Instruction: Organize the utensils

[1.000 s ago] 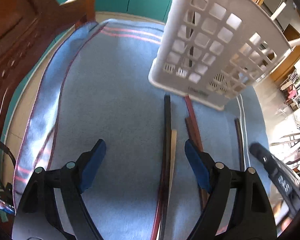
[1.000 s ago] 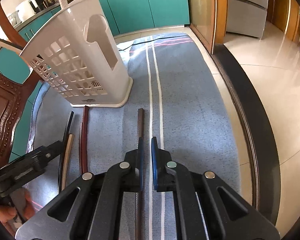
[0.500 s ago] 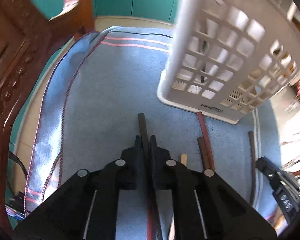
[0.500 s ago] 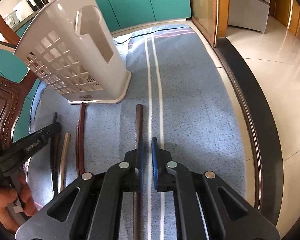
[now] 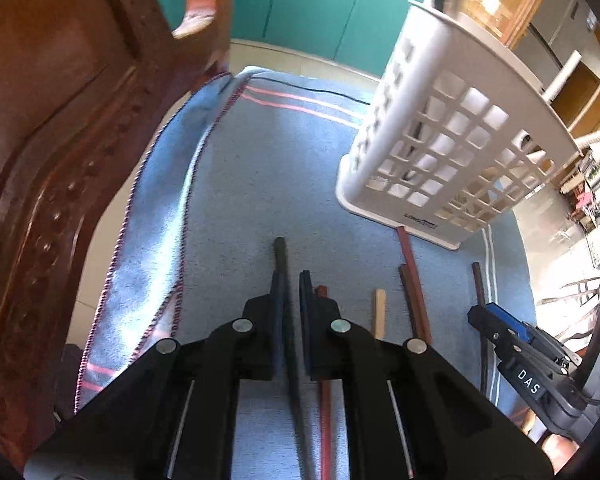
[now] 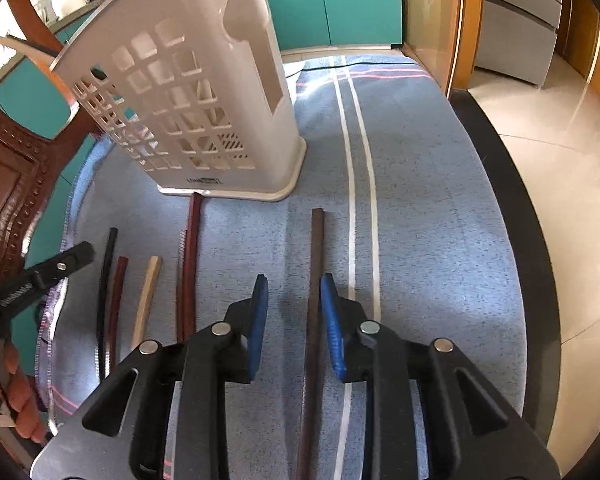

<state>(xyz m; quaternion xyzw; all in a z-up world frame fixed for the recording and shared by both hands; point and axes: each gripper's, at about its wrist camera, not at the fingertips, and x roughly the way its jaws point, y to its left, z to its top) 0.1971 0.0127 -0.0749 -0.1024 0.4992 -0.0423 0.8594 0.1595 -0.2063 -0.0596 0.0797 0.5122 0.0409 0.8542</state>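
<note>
Evidently the sorting is only partly done: the white slotted utensil holder (image 6: 204, 92) stands on the blue towel (image 6: 420, 200) with a few handles poking from its top, while several chopsticks lie loose before it. The left gripper (image 5: 290, 284) is clenched on a black chopstick (image 5: 281, 256), apparently lifted clear of the towel. The right gripper (image 6: 292, 304) has just been opening; its jaws are released, straddling a dark brown chopstick (image 6: 317, 248) that lies flat. A maroon (image 6: 191, 240), a pale wooden (image 6: 148, 292) and other sticks wait. The holder's contents are blurred, its rim cut off, and the counter is hidden under the towel
</note>
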